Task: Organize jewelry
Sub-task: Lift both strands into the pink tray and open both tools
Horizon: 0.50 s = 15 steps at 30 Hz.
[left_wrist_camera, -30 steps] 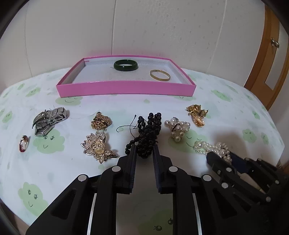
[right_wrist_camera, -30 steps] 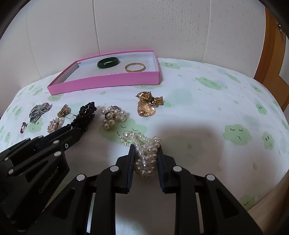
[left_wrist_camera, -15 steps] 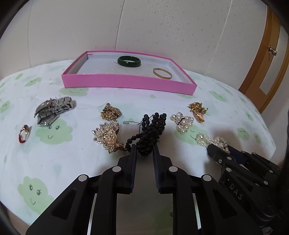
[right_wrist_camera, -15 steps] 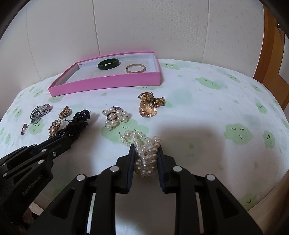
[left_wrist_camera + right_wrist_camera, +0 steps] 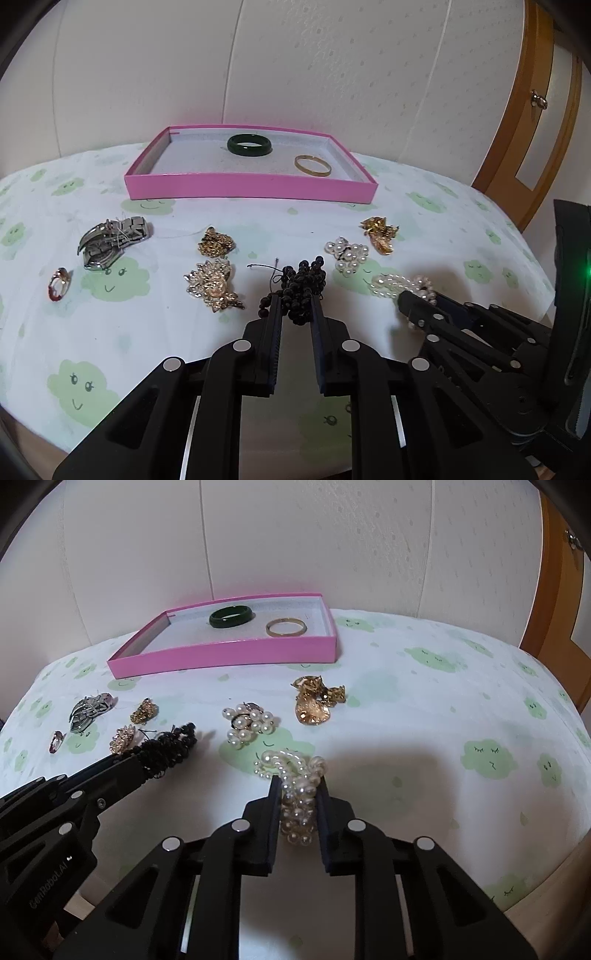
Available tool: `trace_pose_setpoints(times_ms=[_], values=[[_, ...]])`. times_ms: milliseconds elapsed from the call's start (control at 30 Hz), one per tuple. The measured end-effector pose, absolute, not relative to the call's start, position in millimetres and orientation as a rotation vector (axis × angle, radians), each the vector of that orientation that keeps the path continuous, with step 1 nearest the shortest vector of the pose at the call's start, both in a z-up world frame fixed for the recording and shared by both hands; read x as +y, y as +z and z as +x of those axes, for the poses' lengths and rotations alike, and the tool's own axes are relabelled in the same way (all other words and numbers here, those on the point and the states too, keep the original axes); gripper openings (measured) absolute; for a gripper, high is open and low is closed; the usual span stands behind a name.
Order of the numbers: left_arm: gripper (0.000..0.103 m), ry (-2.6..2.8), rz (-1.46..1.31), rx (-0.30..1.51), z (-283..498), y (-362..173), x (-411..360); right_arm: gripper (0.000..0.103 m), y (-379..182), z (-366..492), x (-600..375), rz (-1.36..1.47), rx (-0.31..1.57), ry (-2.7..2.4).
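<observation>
My left gripper (image 5: 295,304) is shut on a black bead bracelet (image 5: 301,284), which hangs bunched at the fingertips just above the cloth. Beside it, my right gripper (image 5: 299,784) is shut on a white pearl bracelet (image 5: 293,771). In the right wrist view the left gripper (image 5: 142,764) enters from the left with the black bead bracelet (image 5: 170,746). The right gripper (image 5: 417,302) shows low right in the left wrist view with the pearl bracelet (image 5: 400,284). Behind stands a pink tray (image 5: 251,192) (image 5: 225,655) holding a green bangle (image 5: 250,145) and a gold bangle (image 5: 312,165).
Loose on the cloud-print cloth lie a silver watch (image 5: 112,240), a red-stone ring (image 5: 58,283), two gold brooches (image 5: 216,242) (image 5: 214,286), a pearl cluster (image 5: 347,253) and a gold pendant (image 5: 378,232). A padded wall is behind, a wooden door at right.
The left gripper has risen and drawn back, lifting the black bead bracelet off the cloth into a bunch. The right gripper keeps its hold on the pearl bracelet and has barely moved.
</observation>
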<state>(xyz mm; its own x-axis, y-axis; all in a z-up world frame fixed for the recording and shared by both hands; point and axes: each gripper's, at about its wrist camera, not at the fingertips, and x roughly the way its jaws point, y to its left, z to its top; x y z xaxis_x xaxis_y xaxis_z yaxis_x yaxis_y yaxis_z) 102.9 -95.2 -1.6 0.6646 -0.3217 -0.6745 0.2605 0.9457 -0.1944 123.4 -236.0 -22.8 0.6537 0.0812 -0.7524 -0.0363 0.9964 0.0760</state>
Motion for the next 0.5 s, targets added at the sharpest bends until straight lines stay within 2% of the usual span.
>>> trace_pose_setpoints(times_ms=[500], values=[[0.015,-0.332,-0.092,0.731,94,15,-87,0.014,-11,118,-233,0.062,0.831,0.084]])
